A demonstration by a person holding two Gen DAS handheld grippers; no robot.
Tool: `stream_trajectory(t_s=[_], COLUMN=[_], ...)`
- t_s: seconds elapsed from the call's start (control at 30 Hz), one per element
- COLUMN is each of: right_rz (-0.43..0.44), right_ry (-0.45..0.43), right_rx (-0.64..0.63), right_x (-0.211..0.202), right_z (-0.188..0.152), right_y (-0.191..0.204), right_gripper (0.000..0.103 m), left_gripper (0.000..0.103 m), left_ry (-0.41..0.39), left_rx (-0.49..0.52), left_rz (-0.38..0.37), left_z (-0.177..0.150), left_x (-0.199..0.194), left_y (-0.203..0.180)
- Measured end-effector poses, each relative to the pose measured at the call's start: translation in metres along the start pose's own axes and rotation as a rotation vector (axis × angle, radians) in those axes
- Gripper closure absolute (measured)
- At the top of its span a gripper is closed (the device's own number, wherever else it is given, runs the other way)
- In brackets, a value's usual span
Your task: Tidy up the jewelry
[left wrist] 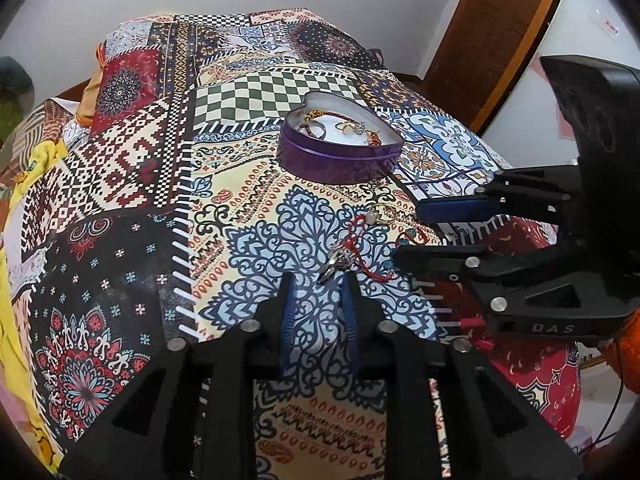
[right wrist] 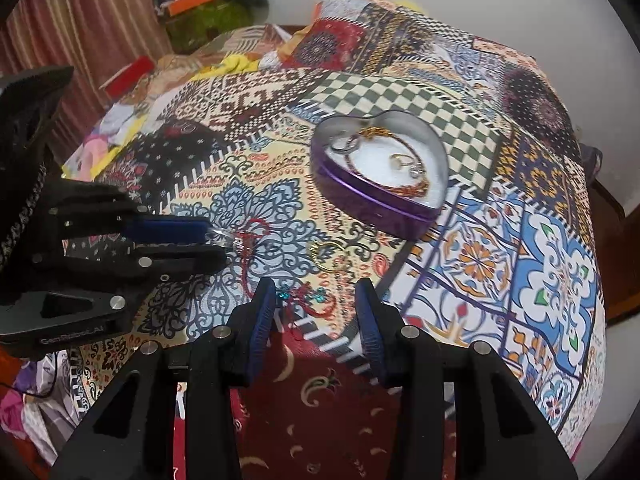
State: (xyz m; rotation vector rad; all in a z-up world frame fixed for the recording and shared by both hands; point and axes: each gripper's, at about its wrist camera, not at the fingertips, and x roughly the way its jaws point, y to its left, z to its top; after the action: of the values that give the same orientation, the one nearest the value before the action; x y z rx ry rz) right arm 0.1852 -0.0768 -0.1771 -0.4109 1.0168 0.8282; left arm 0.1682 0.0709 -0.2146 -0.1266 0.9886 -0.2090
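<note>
A purple heart-shaped tin [left wrist: 340,156] [right wrist: 380,200] stands open on the patterned bedspread and holds rings and bracelets. In front of it lie a silver pendant on a red cord [left wrist: 340,262] [right wrist: 242,242], a gold ring with a pale stone [left wrist: 380,212] [right wrist: 326,256], and a red bracelet with teal beads [left wrist: 408,240] [right wrist: 308,296]. My left gripper [left wrist: 318,280] [right wrist: 220,242] is open, its fingers either side of the pendant's tip. My right gripper [right wrist: 316,300] [left wrist: 408,232] is open and empty around the red bracelet.
The patchwork bedspread [left wrist: 160,200] covers the whole bed. A red pillow [right wrist: 320,400] lies under my right gripper. Clutter and a curtain [right wrist: 80,20] stand beyond the far left side. A wooden door [left wrist: 500,20] is at the back right.
</note>
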Motion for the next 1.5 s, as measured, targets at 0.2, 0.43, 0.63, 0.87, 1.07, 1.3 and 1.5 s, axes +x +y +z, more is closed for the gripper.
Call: stream_trajectory(t_s=[0.2,0.43,0.63,0.87,1.07,1.3,1.5], right_rz=[0.042,0.037,0.039,0.003,-0.03,-0.047,-0.052], right_ry=[0.027,0.035,0.021,-0.022,-0.039,-0.058,-0.099], right_rx=[-0.03,-0.077,-0.088,-0.032,0.009,0.06,0.088], right_x=[0.009,0.014,0.015,0.003,-0.012,-0.028,-0.039], right_z=[0.007,0.005,0.005,0.001,-0.013,-0.027,-0.027], right_y=[0.005,0.014,0.016,0.002,-0.015,-0.034,-0.04], right_gripper=[0.065,0.075,0.097,0.097,0.097,0.097,0.097], left_gripper=[0.073,0.073,0.073,0.073,0.073,0.073,0.089], left_ry=[-0.005,-0.002,-0.002,0.0,-0.007,-0.031,-0.048], left_rx=[-0.024,-0.017,-0.014,0.003,0.016,0.022,0.029], left_rz=[0.019,0.012,0.005,0.003,0.011,0.021,0.023], left_z=[-0.004,-0.004,-0.002,0.004,0.011,0.013,0.014], left_x=[0.0,0.003,0.005,0.009,0.014,0.017,0.013], left_y=[0.006,0.004,0.0,-0.005,-0.009,-0.013,-0.016])
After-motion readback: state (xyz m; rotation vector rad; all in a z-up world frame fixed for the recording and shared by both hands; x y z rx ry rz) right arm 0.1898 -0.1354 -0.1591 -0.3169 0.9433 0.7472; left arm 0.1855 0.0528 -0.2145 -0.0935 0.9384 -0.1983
